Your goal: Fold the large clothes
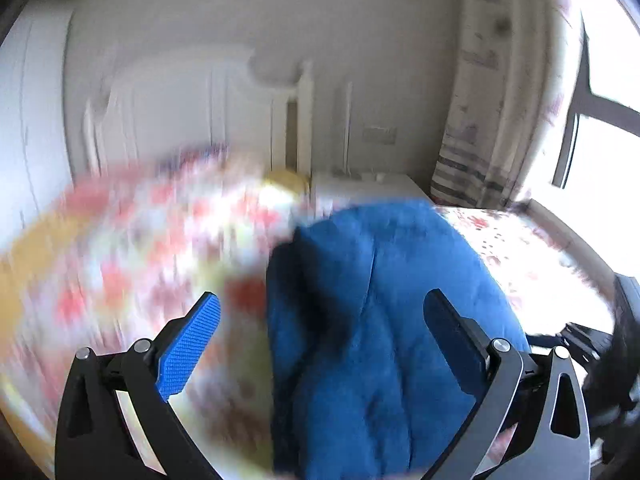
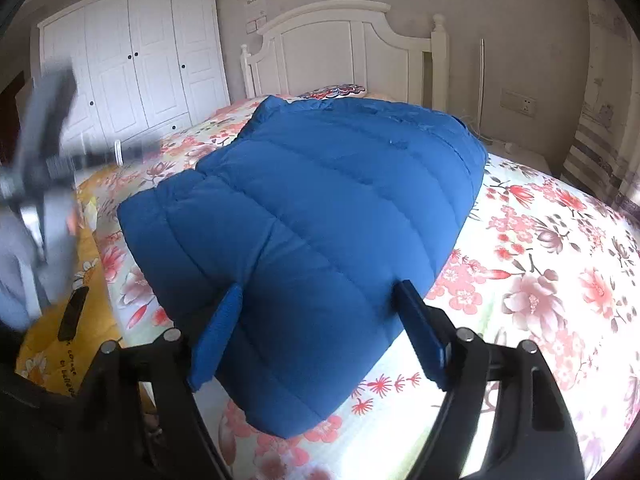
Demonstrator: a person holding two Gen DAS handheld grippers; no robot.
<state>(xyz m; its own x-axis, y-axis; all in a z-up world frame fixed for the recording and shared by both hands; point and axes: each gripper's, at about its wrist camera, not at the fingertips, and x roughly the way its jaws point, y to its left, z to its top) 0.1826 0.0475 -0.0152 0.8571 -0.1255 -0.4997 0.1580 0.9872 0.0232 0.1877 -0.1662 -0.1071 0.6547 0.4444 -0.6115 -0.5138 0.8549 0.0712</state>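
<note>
A blue quilted puffer jacket [image 2: 320,208] lies folded into a thick bundle on the floral bedspread [image 2: 540,264]. My right gripper [image 2: 320,328] is open, its blue pads on either side of the bundle's near end, holding nothing. My left gripper [image 1: 320,328] is open above the jacket [image 1: 380,320], which shows blurred in the left wrist view, and it holds nothing. The left gripper also shows as a grey blur at the far left of the right wrist view [image 2: 44,152].
A white headboard [image 2: 344,48] stands at the bed's far end, with a white wardrobe [image 2: 132,64] to its left. A yellow patterned cloth [image 2: 60,320] hangs at the bed's left edge. A striped curtain [image 1: 480,120] and a bright window [image 1: 600,120] are to the right.
</note>
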